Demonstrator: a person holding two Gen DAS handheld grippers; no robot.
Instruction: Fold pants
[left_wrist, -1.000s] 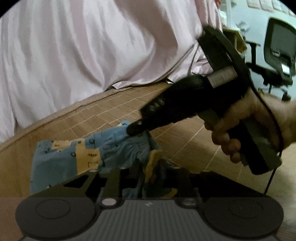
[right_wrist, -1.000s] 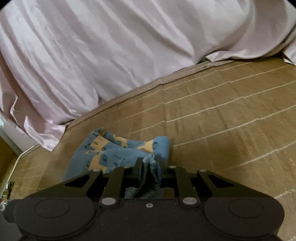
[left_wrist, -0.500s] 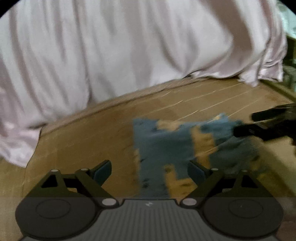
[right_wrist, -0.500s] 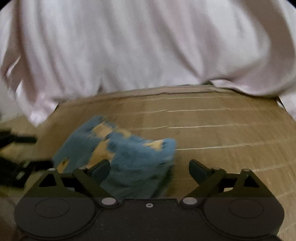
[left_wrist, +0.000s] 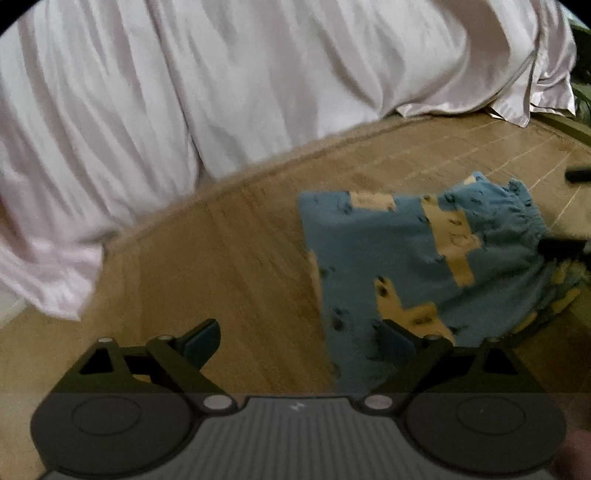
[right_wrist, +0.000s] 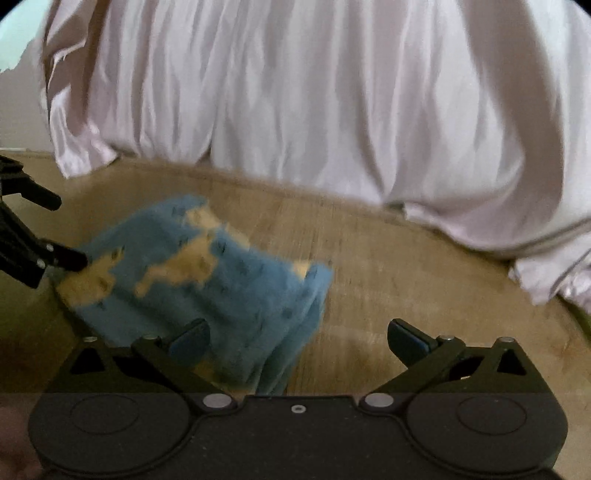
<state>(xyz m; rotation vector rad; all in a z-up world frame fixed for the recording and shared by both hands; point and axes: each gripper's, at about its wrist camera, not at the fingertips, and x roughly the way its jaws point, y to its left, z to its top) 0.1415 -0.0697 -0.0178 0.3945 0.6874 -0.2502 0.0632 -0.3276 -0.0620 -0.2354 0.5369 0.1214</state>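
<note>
Your left gripper (left_wrist: 299, 339) and right gripper (right_wrist: 298, 338) both have fingers spread wide, gripping nothing. The folded blue-and-yellow pants (left_wrist: 417, 258) lie on the woven mat (left_wrist: 229, 266), just in front of the pink sheet (left_wrist: 221, 85).

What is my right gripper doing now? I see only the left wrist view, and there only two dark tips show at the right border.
Observer: The right gripper is open and holds nothing.
Operator: Where is it, compared with the pants?
Observer: Its left finger is in front of the pants, its right finger in front of the bare mat.
Operator: How does the near edge of the pants look?
Observer: It is a thick fold of stacked layers, though the picture is blurred.
</note>
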